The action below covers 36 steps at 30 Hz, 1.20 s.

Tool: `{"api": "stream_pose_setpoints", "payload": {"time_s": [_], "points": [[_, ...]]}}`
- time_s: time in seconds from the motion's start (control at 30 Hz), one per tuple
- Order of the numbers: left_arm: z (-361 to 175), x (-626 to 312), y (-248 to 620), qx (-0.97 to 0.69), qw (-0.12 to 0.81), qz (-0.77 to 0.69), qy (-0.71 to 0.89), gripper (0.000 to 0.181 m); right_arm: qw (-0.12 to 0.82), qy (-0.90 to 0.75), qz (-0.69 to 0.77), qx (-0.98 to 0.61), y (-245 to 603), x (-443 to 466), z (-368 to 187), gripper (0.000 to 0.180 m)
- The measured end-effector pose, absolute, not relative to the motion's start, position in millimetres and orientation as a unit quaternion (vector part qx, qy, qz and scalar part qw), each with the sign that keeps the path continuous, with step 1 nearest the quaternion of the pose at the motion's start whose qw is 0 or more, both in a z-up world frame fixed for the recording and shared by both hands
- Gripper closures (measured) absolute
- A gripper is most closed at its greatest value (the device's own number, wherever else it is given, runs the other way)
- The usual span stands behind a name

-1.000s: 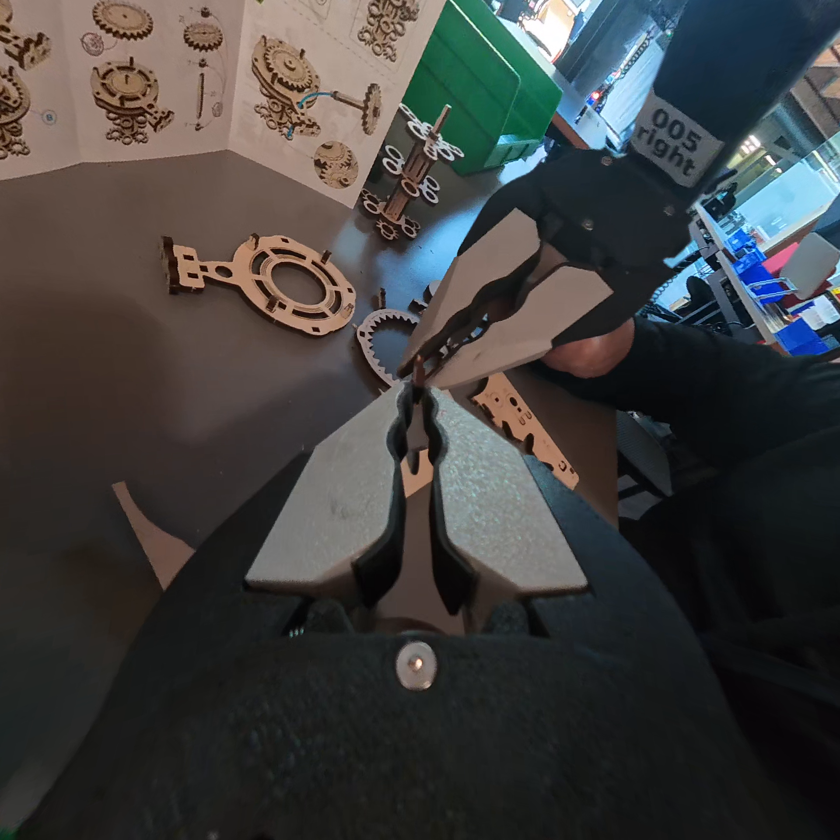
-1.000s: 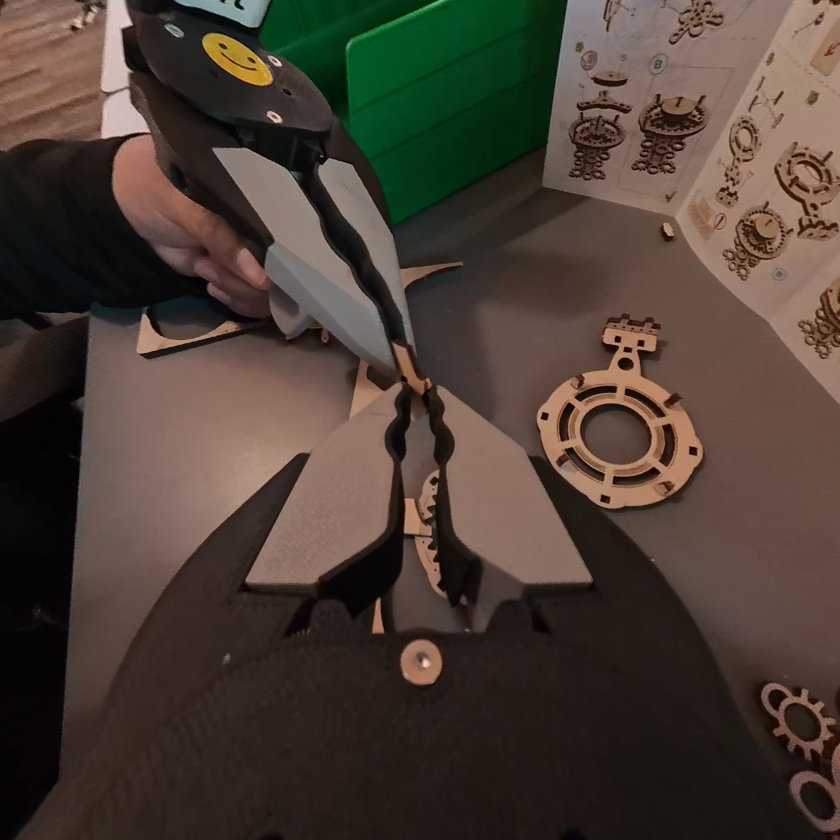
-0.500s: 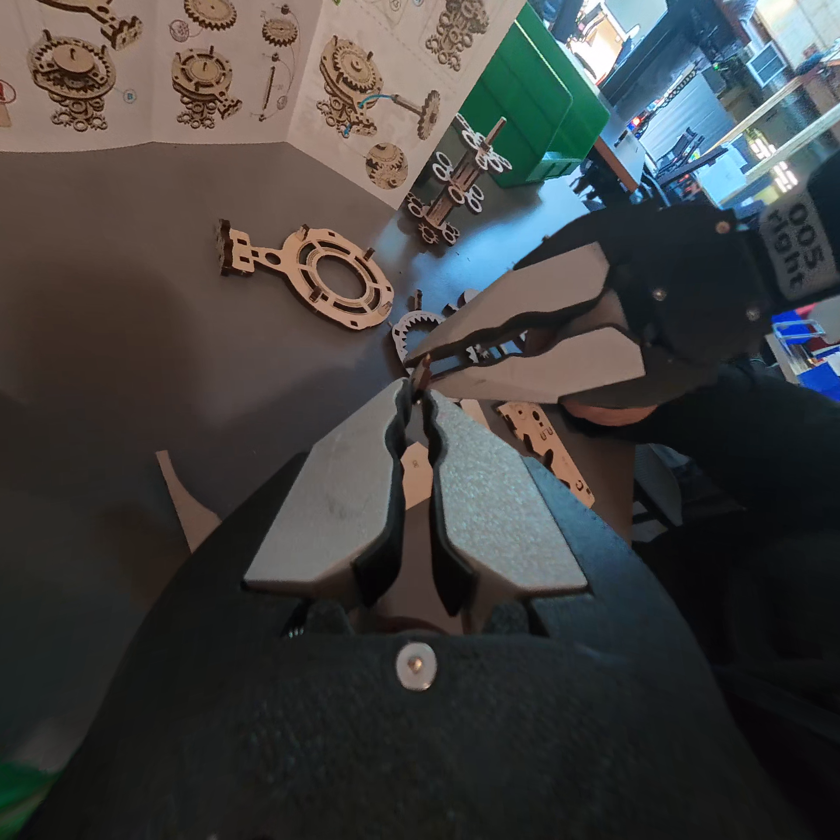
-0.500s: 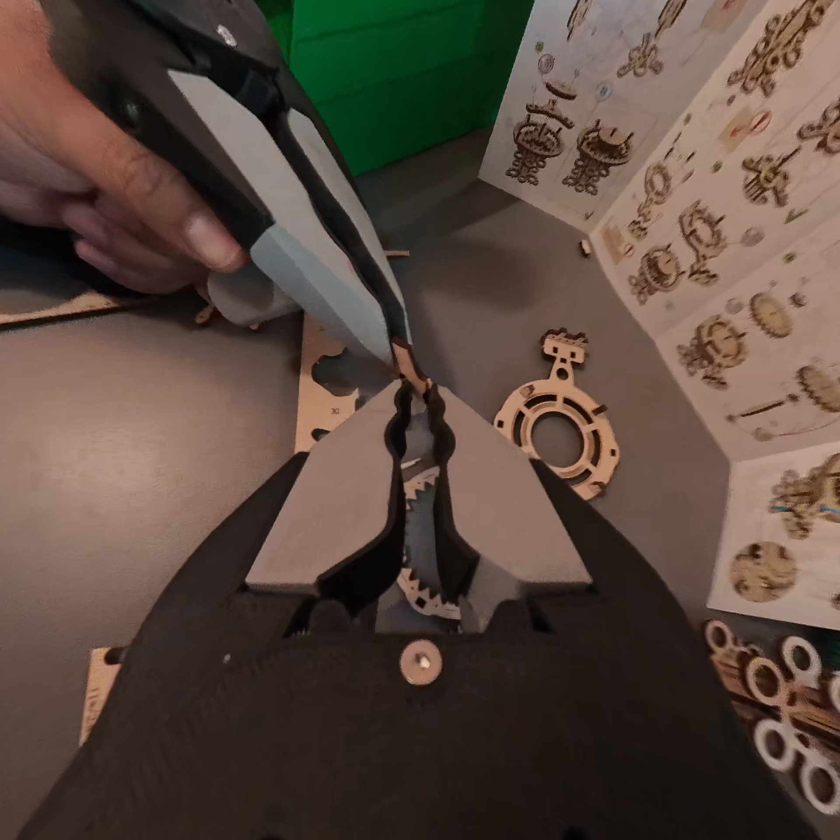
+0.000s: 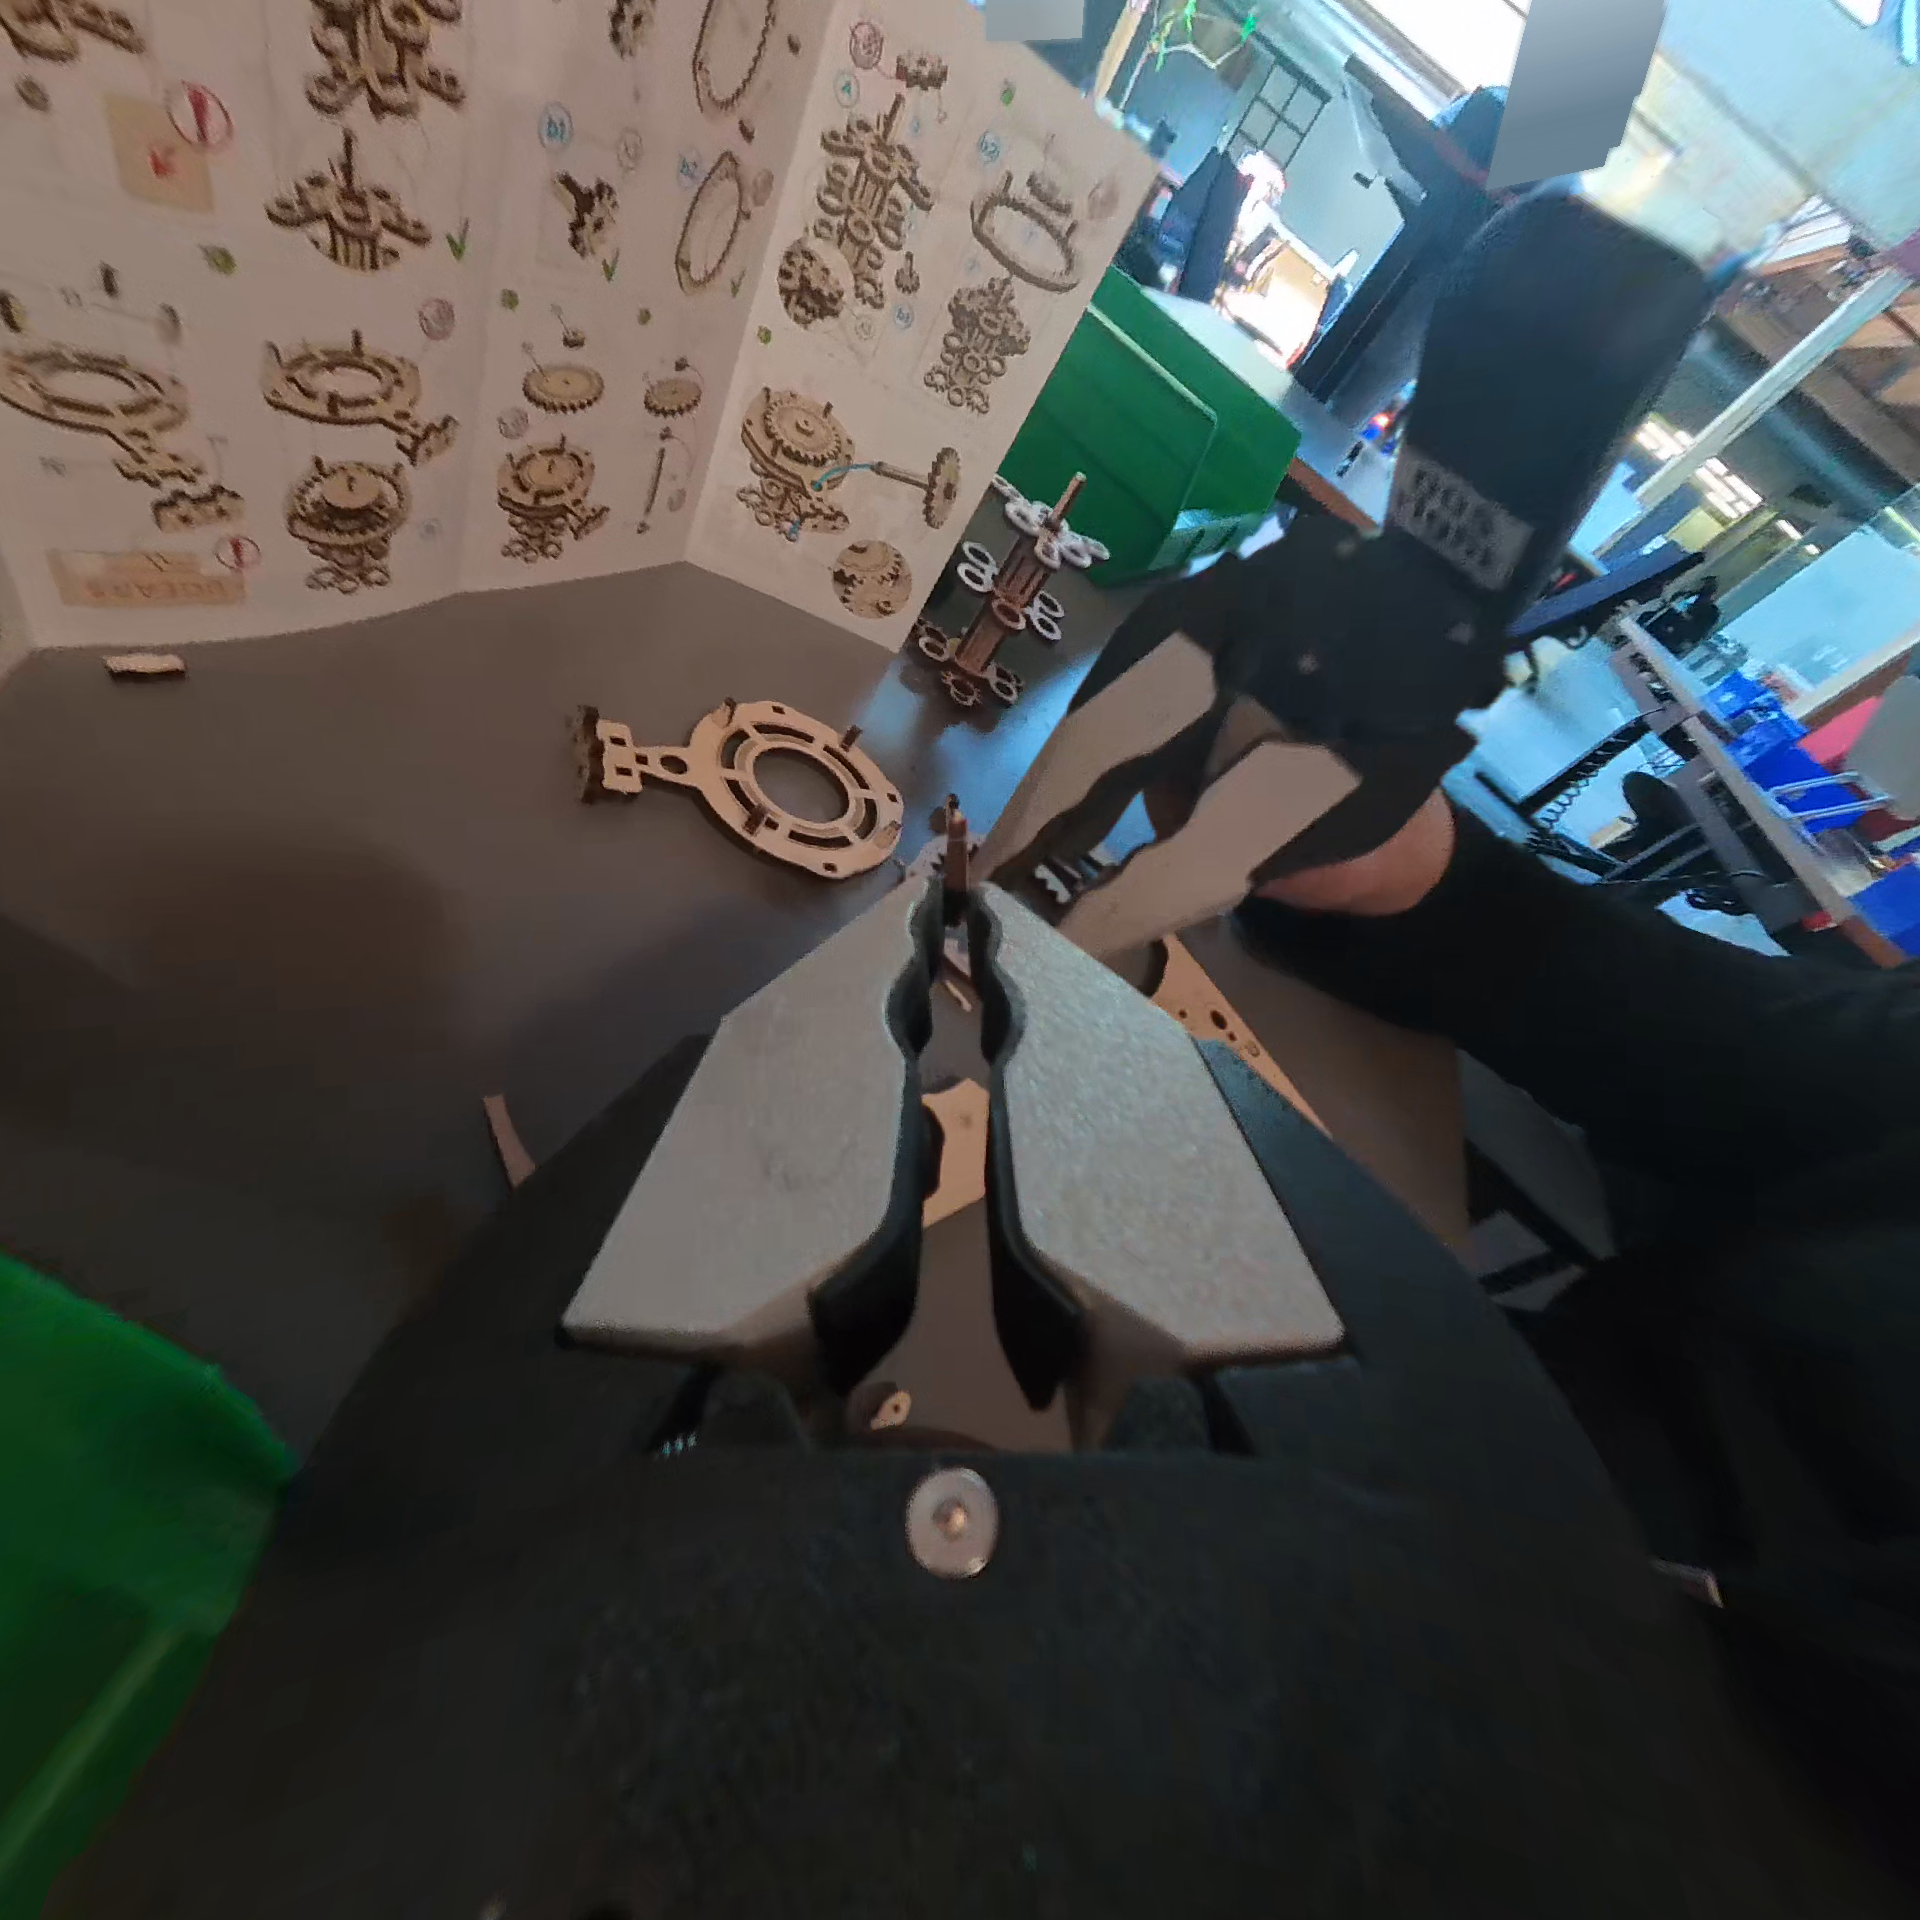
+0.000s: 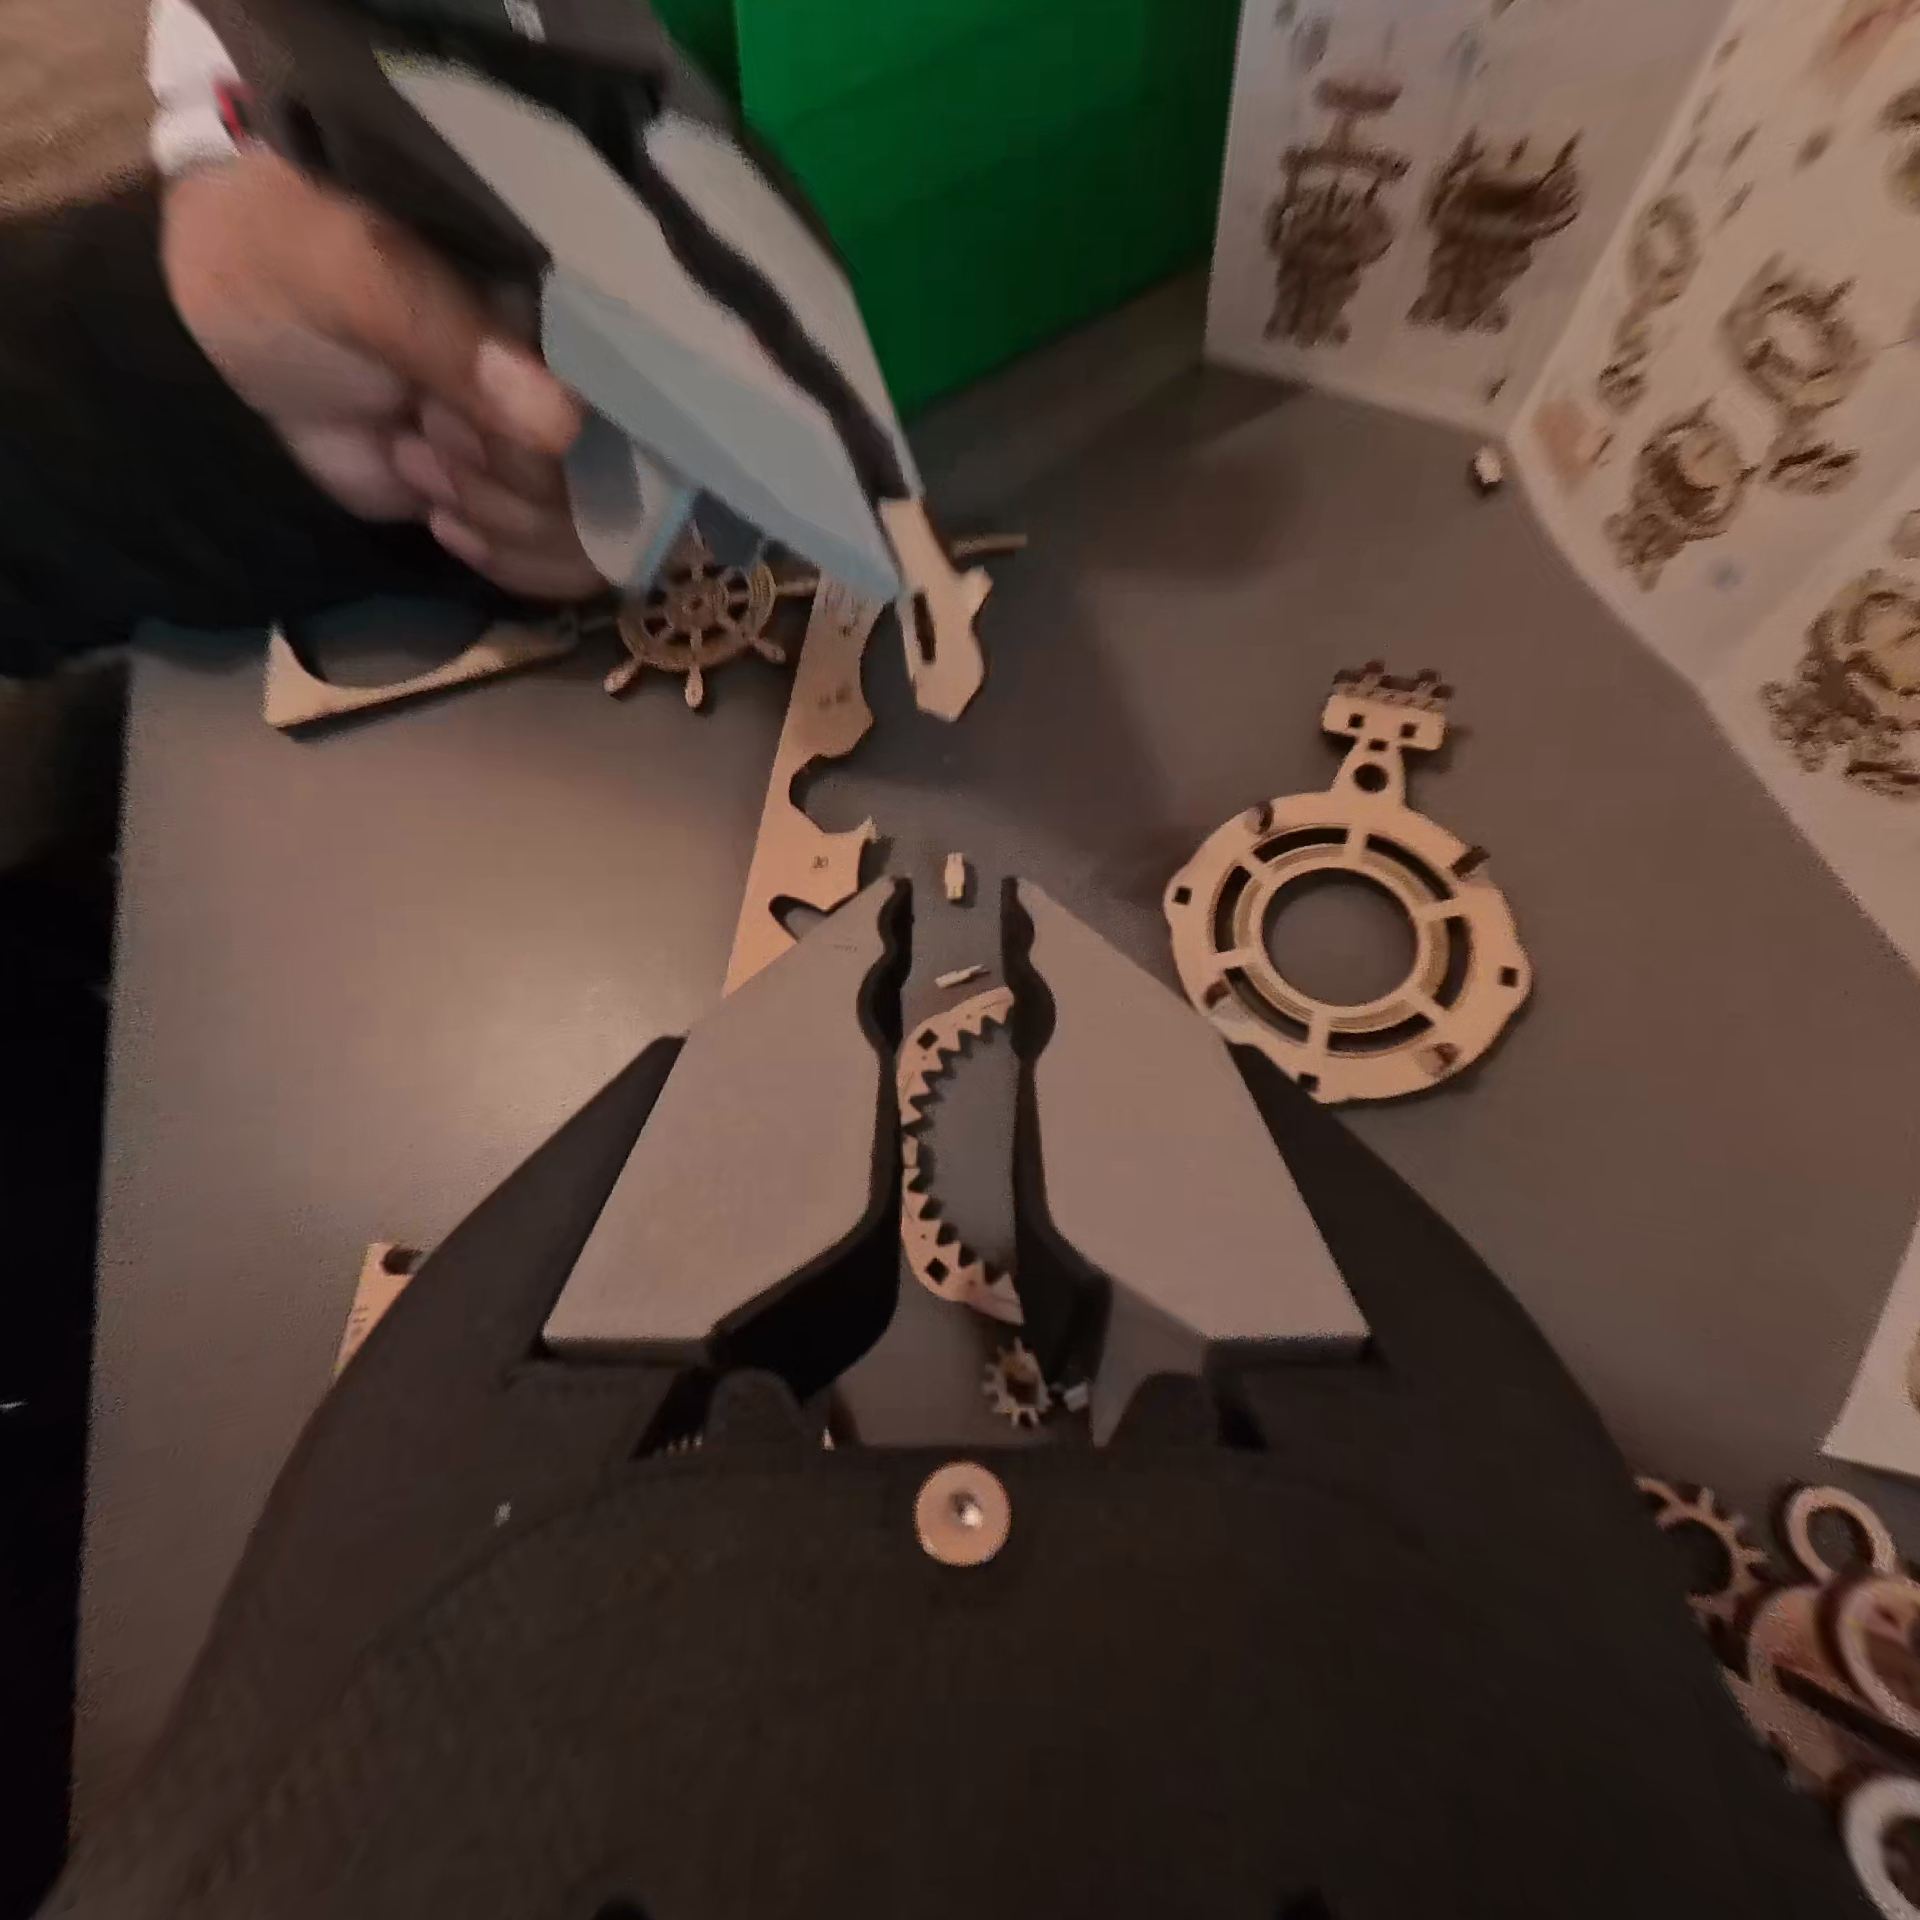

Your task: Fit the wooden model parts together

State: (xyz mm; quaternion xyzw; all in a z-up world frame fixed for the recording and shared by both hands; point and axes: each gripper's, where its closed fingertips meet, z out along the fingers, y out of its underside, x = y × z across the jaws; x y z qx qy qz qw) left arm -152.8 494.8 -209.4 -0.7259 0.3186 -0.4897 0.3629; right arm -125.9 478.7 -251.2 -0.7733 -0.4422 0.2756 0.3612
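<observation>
My left gripper (image 5: 954, 902) is shut on a small flat wooden part (image 5: 955, 847), seen edge-on at its tips. In the right wrist view this part (image 6: 935, 634) hangs from the left gripper (image 6: 896, 535), above the table. My right gripper (image 6: 954, 894) is open and empty, a little above the table. A small wooden peg (image 6: 956, 876) and a toothed wooden ring (image 6: 935, 1143) lie on the table between its fingers. A round slotted base plate with a short arm (image 6: 1340, 935) lies flat to the right; it also shows in the left wrist view (image 5: 790, 784).
A folded instruction sheet (image 5: 416, 312) stands at the back. Green bins (image 5: 1132, 436) stand behind it. A built wooden tower (image 5: 1003, 597) stands near the sheet. A ship's-wheel part (image 6: 696, 613), a scrap sheet (image 6: 821, 800) and a small gear (image 6: 1016, 1382) lie on the grey table (image 6: 416, 987). Tip to tip, the grippers are about 6 cm apart.
The right gripper has opened, let go of the wooden part and drawn back from the left gripper. The left gripper still holds the part and has lifted away.
</observation>
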Motion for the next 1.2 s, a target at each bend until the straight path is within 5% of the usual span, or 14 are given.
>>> {"api": "stream_pose_setpoints", "payload": {"time_s": [0.2,0.43,0.77,0.97,1.2], "points": [[-186.2,-173.3,502.3,-0.712,0.407,-0.482,0.309,0.181,0.343,-0.488,0.179,-0.782,486.9,-137.1,-275.2,0.163],[-160.9,-197.9,512.4,-0.695,0.455,-0.479,0.282,0.181,0.314,-0.470,0.220,-0.795,499.5,-149.6,-277.7,0.179],[-148.6,-220.3,526.6,-0.690,0.482,-0.483,0.241,0.181,0.303,-0.416,0.212,-0.831,585.2,-172.3,-258.2,0.179],[-144.3,-221.4,525.2,-0.683,0.483,-0.493,0.239,0.181,0.302,-0.388,0.211,-0.844,611.8,-175.0,-242.7,0.154],[-138.7,-224.4,524.9,-0.677,0.493,-0.495,0.234,0.181,0.304,-0.378,0.167,-0.858,635.0,-178.8,-251.1,0.157]]}}
